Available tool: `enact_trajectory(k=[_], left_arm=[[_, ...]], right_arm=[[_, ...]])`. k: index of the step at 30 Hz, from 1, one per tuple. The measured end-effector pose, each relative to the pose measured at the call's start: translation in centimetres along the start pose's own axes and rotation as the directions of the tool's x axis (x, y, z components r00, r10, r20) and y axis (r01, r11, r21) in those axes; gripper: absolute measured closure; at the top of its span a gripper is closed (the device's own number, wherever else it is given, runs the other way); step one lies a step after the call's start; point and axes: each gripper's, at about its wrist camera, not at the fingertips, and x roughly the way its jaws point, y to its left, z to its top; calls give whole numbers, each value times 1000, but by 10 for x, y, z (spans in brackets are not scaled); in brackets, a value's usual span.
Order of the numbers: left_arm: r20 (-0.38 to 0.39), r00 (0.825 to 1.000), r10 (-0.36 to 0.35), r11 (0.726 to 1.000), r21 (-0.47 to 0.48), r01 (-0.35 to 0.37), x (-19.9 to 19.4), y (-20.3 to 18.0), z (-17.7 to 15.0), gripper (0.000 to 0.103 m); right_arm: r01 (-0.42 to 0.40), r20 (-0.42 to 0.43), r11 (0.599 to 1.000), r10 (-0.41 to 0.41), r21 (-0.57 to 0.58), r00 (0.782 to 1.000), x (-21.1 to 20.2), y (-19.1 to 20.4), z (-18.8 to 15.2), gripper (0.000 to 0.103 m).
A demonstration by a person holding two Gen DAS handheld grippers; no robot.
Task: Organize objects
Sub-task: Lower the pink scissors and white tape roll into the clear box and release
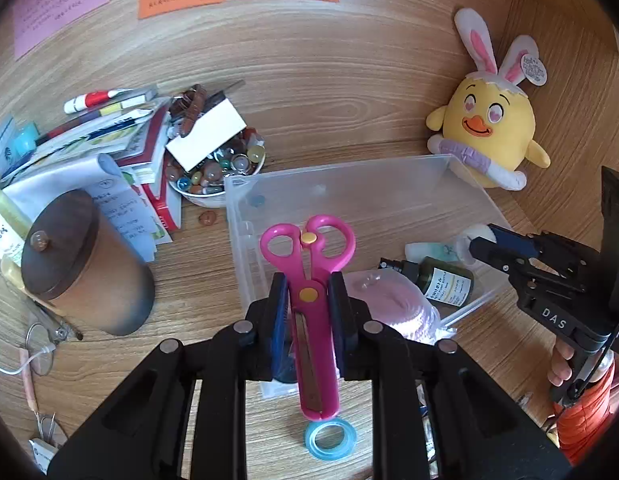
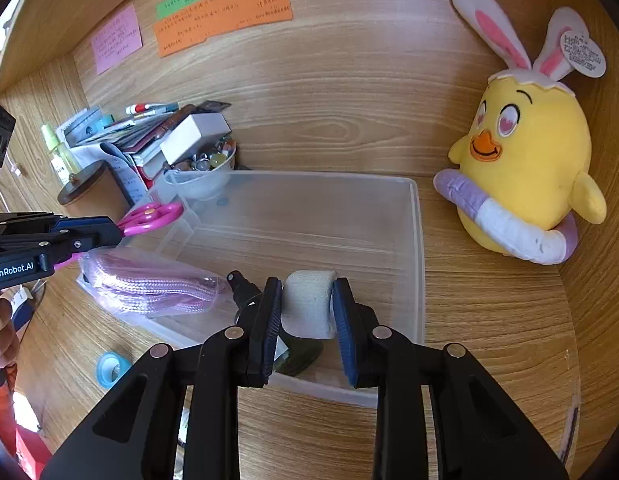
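Note:
My left gripper is shut on pink scissors, handles forward, held over the near left edge of a clear plastic bin; it also shows in the right wrist view with the scissors. My right gripper is shut on a white bandage roll, held over the near part of the bin; it also shows in the left wrist view. In the bin lie a bagged pink rope, a dark green bottle and a pale tube.
A blue tape roll lies on the desk near me. A brown lidded jar, a pile of books and a bowl of beads stand to the left. A yellow plush chick sits at the back right.

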Motion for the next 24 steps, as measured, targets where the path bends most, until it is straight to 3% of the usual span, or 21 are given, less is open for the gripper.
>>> enact_trajectory(k=[7, 15, 20, 24], left_arm=[[-4, 1000, 1, 1000, 19, -1, 4, -5, 4, 83], [61, 998, 8, 998, 56, -11, -20, -14, 2, 81], [131, 991, 26, 997, 63, -35, -41, -19, -5, 55], [177, 984, 26, 998, 54, -36, -56, -19, -14, 41]], right_arm=[[11, -22, 1000, -12, -14, 1000, 8, 2, 2, 78], [-21, -46, 1000, 21, -5, 999, 5, 3, 0, 76], [-20, -14, 999, 20, -26, 1000, -14, 10, -3, 67], [-20, 25, 999, 21, -46, 999, -32, 19, -6, 52]])
